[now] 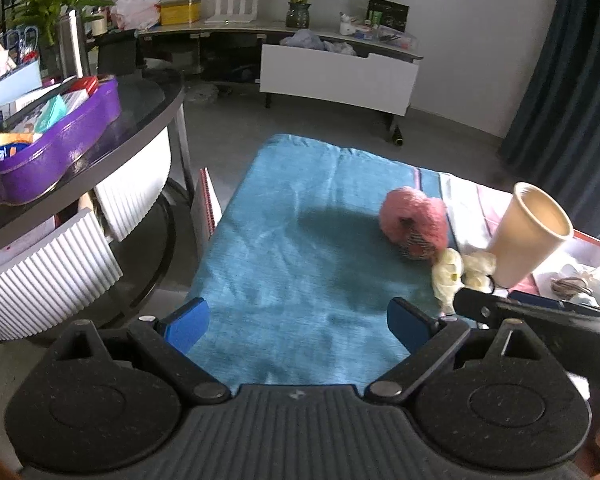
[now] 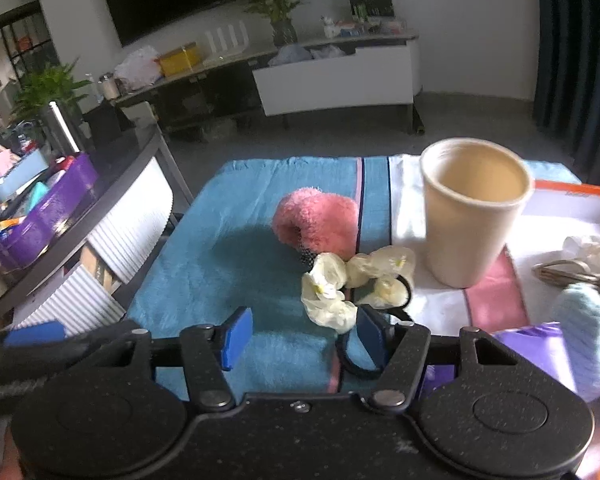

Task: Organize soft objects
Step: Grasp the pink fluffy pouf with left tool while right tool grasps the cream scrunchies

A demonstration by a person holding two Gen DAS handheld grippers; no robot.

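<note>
**A:** Big teal towel point(image 2: 228, 280) spread flat over the whole work surface, probably as a soft, non-slip base for sorting. Striped white-and-pink end on the right, right where the small stuff sits.

**B:** Yep. Then the beige cup point(image 2: 474, 216), standing upright on that striped part, mouth open to the top. Looks like the drop-off spot for the soft bits, though only a guess. Empty inside, as far as visible.

**A:** Next down: fluffy pink scrunchie point(image 2: 314, 220), lying on the teal just left of the cup, not touching it. Well within reach of either tool.

**B:** Then the cream flower hair tie point(image 2: 340, 284), crumpled petals right in front of the scrunchie and near the cup's base. Black elastic loop point(image 2: 360, 362) trailing back under the right finger.

**A:** Right gripper point(image 2: 300, 340) hanging low just behind those petals, blue pads spread wide, nothing held. Right pad practically at the flower, so probably lined up to pinch that first.

**B:** Left gripper point(image 1: 298, 326) also spread wide and empty, parked over bare teal well left of everything. Likely just kept out of the way.

**A:** Light blue fuzzy thing point(image 2: 588, 340) at far right, too blurred to name.
</note>
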